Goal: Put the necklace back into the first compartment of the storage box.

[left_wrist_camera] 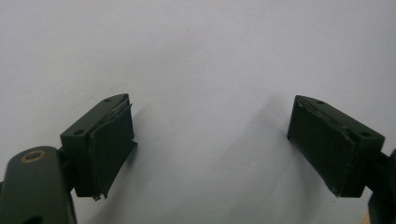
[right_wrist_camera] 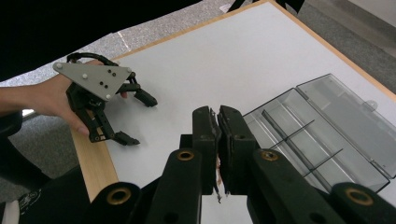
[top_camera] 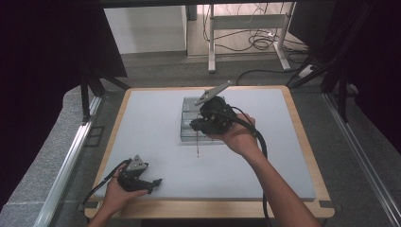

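Black right gripper (right_wrist_camera: 218,122) clamps a thin stick (top_camera: 198,145) beside clear case (right_wrist_camera: 322,126); left gripper (left_wrist_camera: 210,140) gapes wide

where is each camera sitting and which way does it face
High view: above the person's side, looking down on the table; both forearms, left gripper, right gripper.
Left gripper view: on that gripper, facing bare tabletop between open jaws.
Right gripper view: on that gripper, jaws shut on a thin stick.
Shared: the clear box.
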